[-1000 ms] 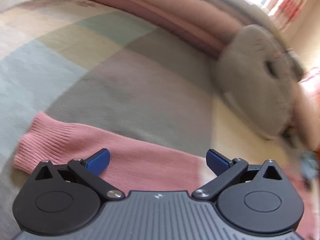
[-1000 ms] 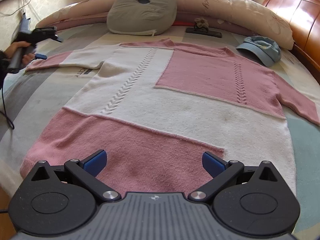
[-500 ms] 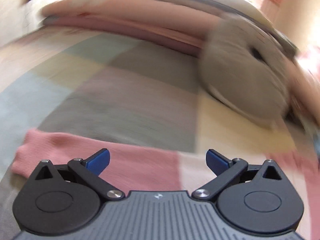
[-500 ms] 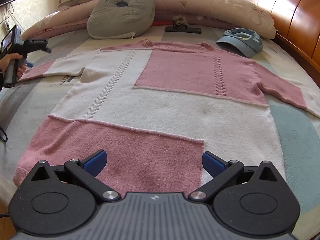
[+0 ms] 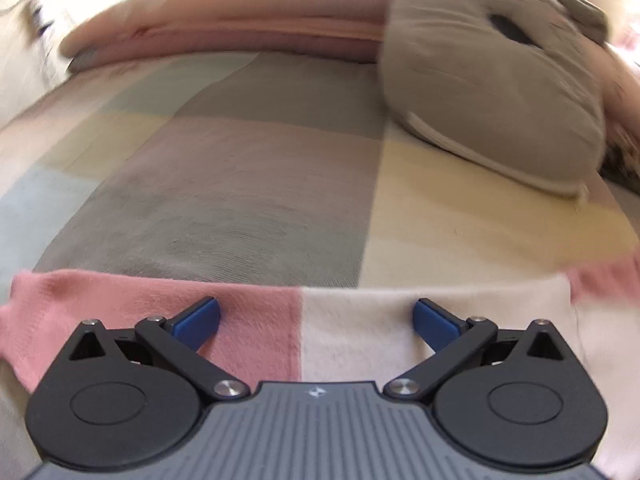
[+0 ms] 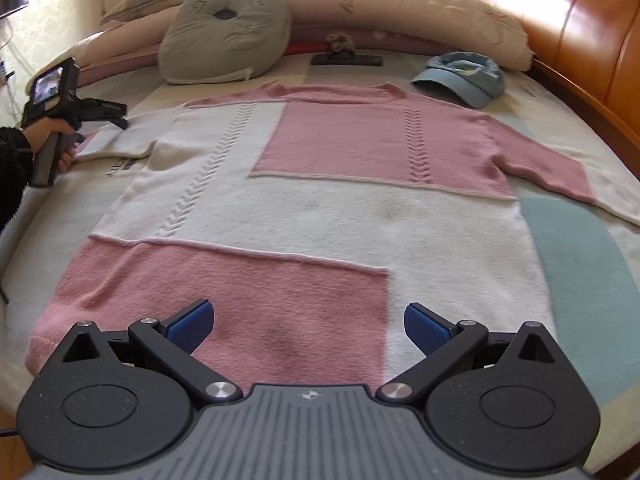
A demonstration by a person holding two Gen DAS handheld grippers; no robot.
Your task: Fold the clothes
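Sweater (image 6: 320,200) lies spread flat, front up, down the middle of the bed (image 6: 580,280): hem at the foot edge, neckline toward the pillows, both sleeves out to the sides. No fold visible in body or sleeves.

Left gripper (image 5: 316,318): jaws spread wide, nothing between them. It hangs low over the left sleeve (image 5: 240,320), at the seam where the pink cuff section meets the cream section. A second ago the same view showed the ribbed cuff end under the jaws; since then the gripper has travelled along the sleeve toward the shoulder (frame is motion-blurred, so it was probably moving at capture). The right wrist view confirms this: the left gripper, gripped in the person's hand (image 6: 52,140), now sits further in over the sleeve, near the left edge of the bed.

Right gripper (image 6: 306,324): jaws also spread, empty, poised over the pink hem panel at the foot edge. Its view has shifted only slightly over the last second.

Bystanders: grey cat-face cushion (image 6: 224,40) just beyond the left shoulder, blue cap (image 6: 460,76) near the right shoulder, long pillow (image 6: 400,12) along the head edge.

Reading: the left tool appears to be choosing a pinch point on the sleeve, mid-length rather than at the cuff, which would suit folding the sleeve in across the body. Knit looks soft and limp; expect sag when lifted.
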